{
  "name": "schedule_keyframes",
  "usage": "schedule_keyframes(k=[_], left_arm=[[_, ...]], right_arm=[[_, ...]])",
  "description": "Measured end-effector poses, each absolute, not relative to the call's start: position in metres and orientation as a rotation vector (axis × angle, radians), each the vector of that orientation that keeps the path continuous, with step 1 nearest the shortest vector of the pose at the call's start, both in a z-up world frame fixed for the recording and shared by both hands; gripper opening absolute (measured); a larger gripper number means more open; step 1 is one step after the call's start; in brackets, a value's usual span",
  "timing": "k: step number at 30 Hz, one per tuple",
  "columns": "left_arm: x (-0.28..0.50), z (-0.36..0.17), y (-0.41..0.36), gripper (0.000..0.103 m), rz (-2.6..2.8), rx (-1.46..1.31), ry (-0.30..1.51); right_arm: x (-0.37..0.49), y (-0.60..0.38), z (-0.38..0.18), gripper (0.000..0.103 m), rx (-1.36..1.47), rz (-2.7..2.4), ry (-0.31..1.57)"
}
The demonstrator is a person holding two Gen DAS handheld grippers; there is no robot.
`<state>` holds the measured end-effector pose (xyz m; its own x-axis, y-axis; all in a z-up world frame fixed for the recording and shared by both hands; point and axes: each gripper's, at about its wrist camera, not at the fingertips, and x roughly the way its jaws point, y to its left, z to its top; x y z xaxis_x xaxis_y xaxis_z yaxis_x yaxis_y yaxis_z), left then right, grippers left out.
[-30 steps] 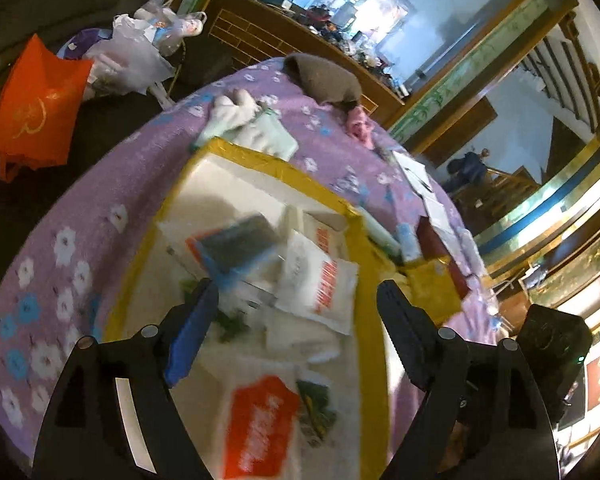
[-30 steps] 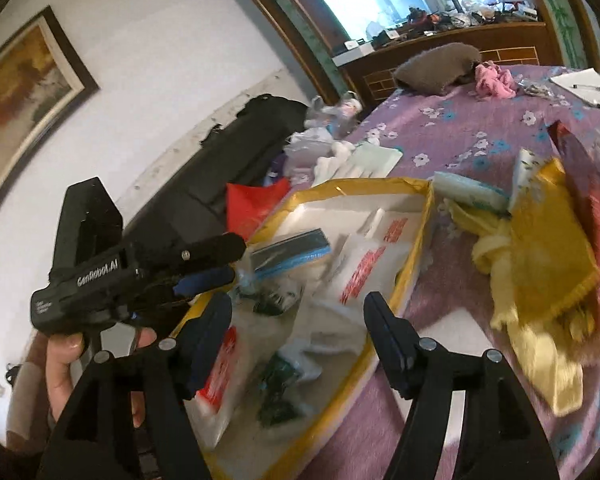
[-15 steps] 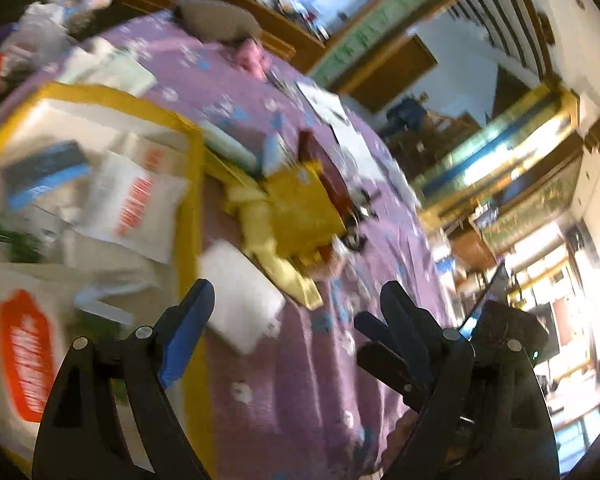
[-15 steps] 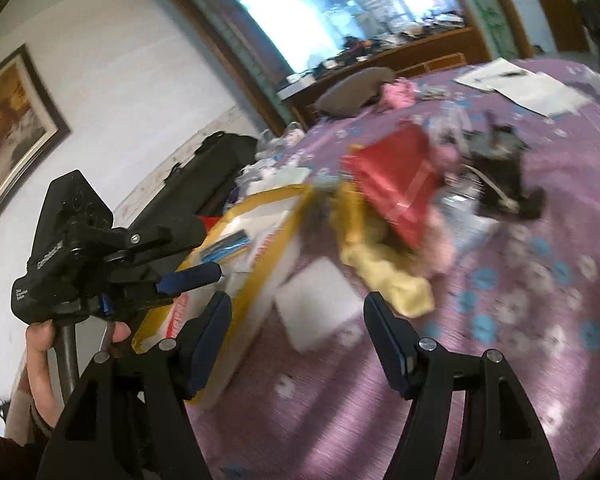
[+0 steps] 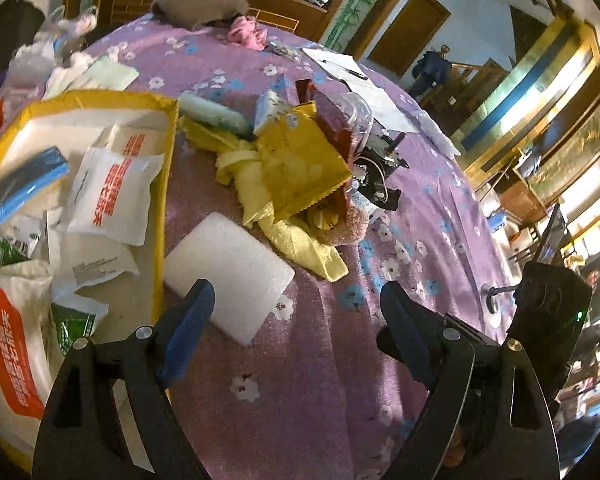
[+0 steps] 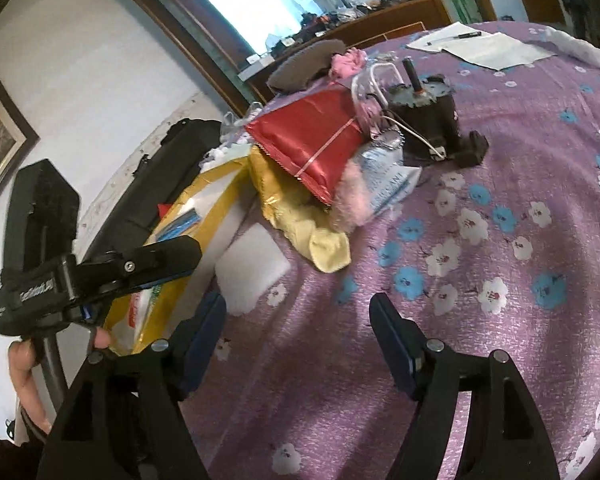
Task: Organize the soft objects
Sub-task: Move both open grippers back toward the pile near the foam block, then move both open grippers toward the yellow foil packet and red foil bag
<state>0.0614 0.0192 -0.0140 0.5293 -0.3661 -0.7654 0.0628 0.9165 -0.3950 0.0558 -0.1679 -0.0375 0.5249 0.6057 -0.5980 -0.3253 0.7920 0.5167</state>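
Observation:
A white foam pad lies on the purple flowered cloth just right of the yellow-rimmed box; it also shows in the right wrist view. Beyond it sits a heap: yellow cloth, gold pouch, red pouch, pink plush. The box holds several white and orange packets. My left gripper is open and empty, just short of the pad. My right gripper is open and empty above the cloth; the left gripper's body shows at its left.
A black motor with wires stands behind the heap. Papers with a pen, a grey cushion and pink cloth lie at the table's far side. Bags sit off the far left edge.
Both grippers have swung right, away from the box and toward the heap and foam pad. Both stayed open and empty.

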Motion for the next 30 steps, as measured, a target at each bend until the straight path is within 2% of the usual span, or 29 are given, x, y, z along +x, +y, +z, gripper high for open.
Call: schedule_keyframes(k=[7,20,30], left_arm=[[0.064,-0.019,0.012,0.086,-0.267,-0.271,0.986],[0.070,-0.029,0.009,0.086,-0.324,-0.327,1.032],[0.090,-0.001,0.008,0.086,-0.371,-0.324,0.969]], right_arm=[[0.060,-0.172,-0.041,0.075,0.345,0.525,0.886],[0.063,-0.184,-0.052,0.075,0.391,0.496,0.922],[0.063,-0.194,-0.050,0.075,0.452,0.515,0.900]])
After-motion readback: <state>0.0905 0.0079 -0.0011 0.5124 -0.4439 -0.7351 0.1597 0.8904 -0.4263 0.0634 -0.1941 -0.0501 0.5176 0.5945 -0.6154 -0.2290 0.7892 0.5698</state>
